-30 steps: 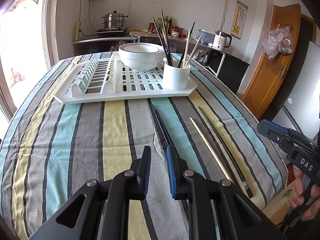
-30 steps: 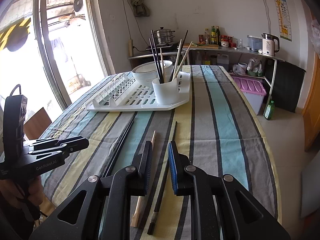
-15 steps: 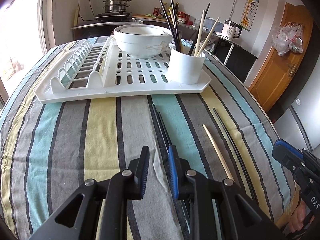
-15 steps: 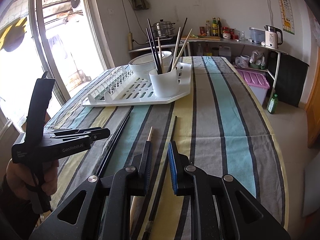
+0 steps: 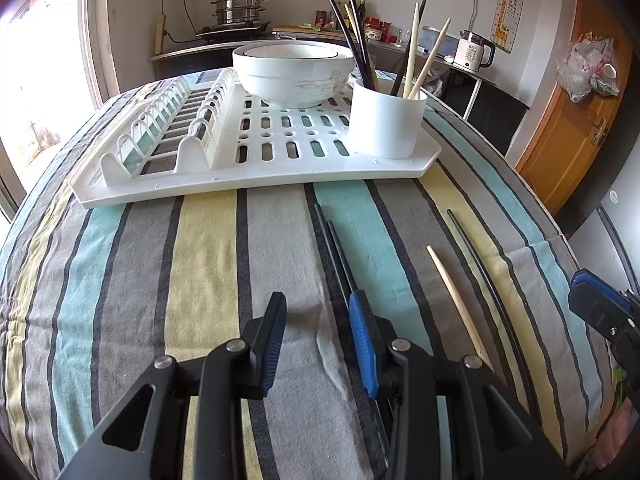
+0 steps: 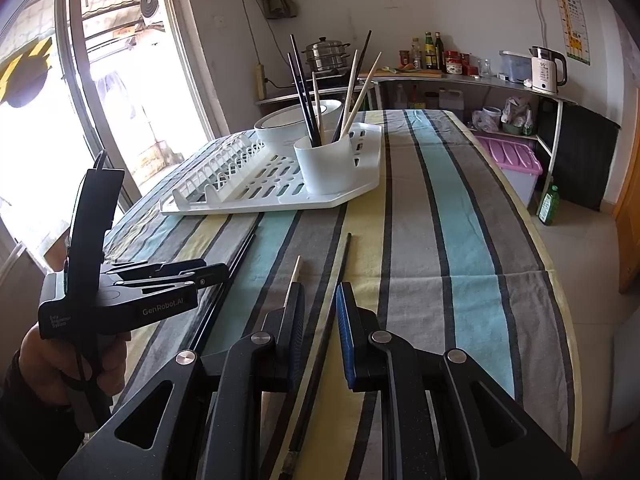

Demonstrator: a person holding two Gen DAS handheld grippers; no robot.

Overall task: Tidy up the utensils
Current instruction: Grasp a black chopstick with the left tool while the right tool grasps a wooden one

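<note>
Nearer the rack (image 5: pixel 256 168) now, left jaws opening, right jaws slightly apart, both empty over striped tablecloth (image 5: pixel 200 264).

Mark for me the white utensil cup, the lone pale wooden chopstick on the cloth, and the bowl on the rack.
white utensil cup (image 5: pixel 386 126): left wrist view, middle of its front wall.
pale wooden chopstick (image 5: pixel 454 294): left wrist view, mid-shaft.
bowl (image 5: pixel 292 80): left wrist view, outer side below the rim.

Black plastic tongs (image 5: pixel 318 344) with blue ribbed pads (image 5: pixel 362 344), silver screws, white "GenRobot.AI" lettering (image 6: pixel 163 309).
</note>
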